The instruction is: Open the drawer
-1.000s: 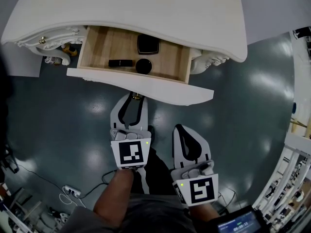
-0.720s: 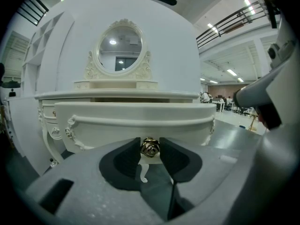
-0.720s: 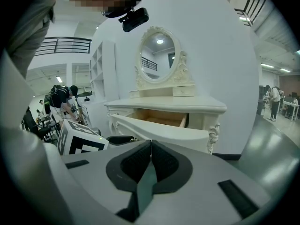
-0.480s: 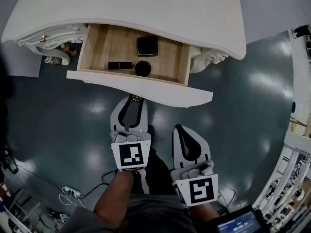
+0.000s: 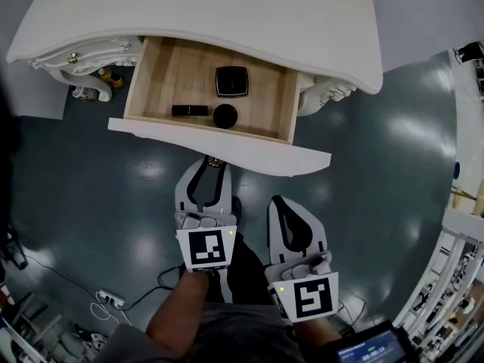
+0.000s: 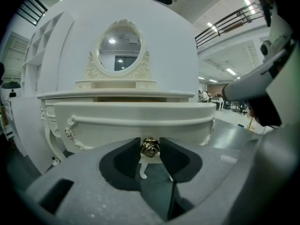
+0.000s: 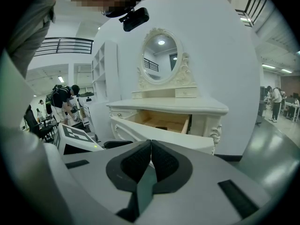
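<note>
With your left claw pinching the small knob at frame centre and your right claw closed empty, a crooked pull on the drawer could slip you off.

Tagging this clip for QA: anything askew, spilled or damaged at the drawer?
Nothing stands out. The drawer is out and intact. The square case, round case and black stick lie flat inside. The left tongs grip its gold knob; the right tongs are shut and empty.

The drawer is showing a white front and pale wooden bottom; its knob is gleaming gold.
</note>
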`<state>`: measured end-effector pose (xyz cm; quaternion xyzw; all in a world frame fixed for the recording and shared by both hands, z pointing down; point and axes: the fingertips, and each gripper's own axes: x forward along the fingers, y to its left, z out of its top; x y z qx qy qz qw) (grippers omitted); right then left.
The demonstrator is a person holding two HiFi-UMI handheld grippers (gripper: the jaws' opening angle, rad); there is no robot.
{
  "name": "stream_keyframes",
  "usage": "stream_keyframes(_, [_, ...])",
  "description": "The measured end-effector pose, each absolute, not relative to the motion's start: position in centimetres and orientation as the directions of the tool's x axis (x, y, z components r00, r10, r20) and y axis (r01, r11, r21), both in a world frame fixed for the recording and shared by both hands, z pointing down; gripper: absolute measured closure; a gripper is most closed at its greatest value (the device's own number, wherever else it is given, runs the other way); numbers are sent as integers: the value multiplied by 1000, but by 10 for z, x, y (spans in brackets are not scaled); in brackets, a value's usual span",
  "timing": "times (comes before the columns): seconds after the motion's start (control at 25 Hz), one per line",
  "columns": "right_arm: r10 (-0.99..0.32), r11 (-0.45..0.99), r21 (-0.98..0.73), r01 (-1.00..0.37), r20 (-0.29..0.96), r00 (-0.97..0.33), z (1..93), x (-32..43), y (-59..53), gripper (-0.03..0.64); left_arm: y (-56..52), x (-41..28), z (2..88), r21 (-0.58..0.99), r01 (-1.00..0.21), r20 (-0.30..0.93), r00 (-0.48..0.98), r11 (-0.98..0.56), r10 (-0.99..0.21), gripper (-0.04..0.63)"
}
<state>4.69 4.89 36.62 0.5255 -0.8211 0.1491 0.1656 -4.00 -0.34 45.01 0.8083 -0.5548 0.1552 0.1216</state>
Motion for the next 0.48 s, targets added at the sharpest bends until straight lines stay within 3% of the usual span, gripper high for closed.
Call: stream_keyframes(0.48, [-814, 405, -71, -912, 426, -395, 367, 49, 73, 603, 25, -43, 451, 15, -937, 385, 327, -349, -863, 462])
